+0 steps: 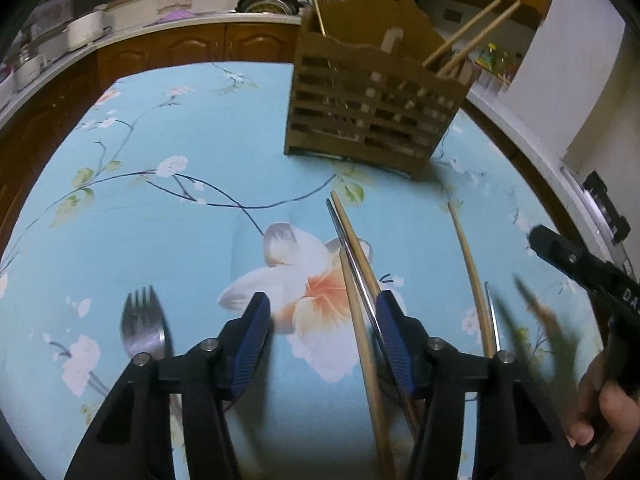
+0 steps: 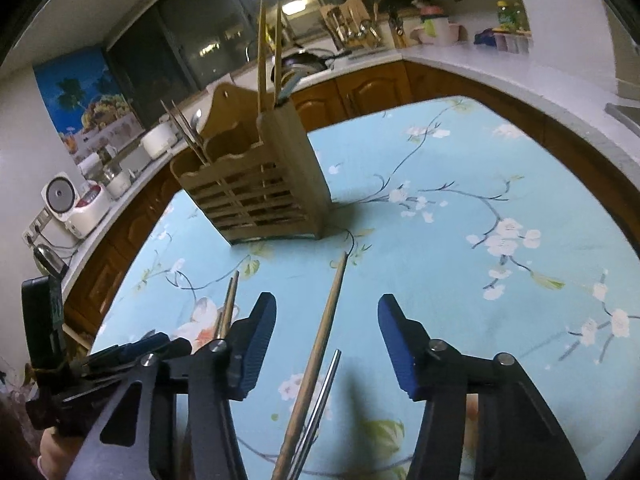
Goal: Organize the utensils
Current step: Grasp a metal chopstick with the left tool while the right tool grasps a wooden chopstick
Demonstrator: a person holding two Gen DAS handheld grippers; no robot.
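Kitchen at night, wood-fronted cabinets behind; floral blue tablecloth (image 1: pixel 168 216) covers the work surface.

Left gripper (image 1: pixel 322 322): ribbed blue pads, jaws apart, nothing clamped. One wooden chopstick (image 1: pixel 358 328) and a steel chopstick (image 1: pixel 352 256) lie between the pads at lower centre; a second wooden chopstick passes the right pad.

Right gripper (image 2: pixel 327 326): jaws apart, straddling a wooden chopstick (image 2: pixel 324 336) and a thin metal one (image 2: pixel 326 384), neither pressed.

Steel fork (image 1: pixel 142 324): lower left, flat, beside the left gripper.

Slatted wooden holder (image 1: pixel 372 112): upper centre, upright, chopsticks already leaning in its compartments.

Step judged: pick-up approach. Next calls for closing on slender, smooth rods lying flat, which may roll or slip.
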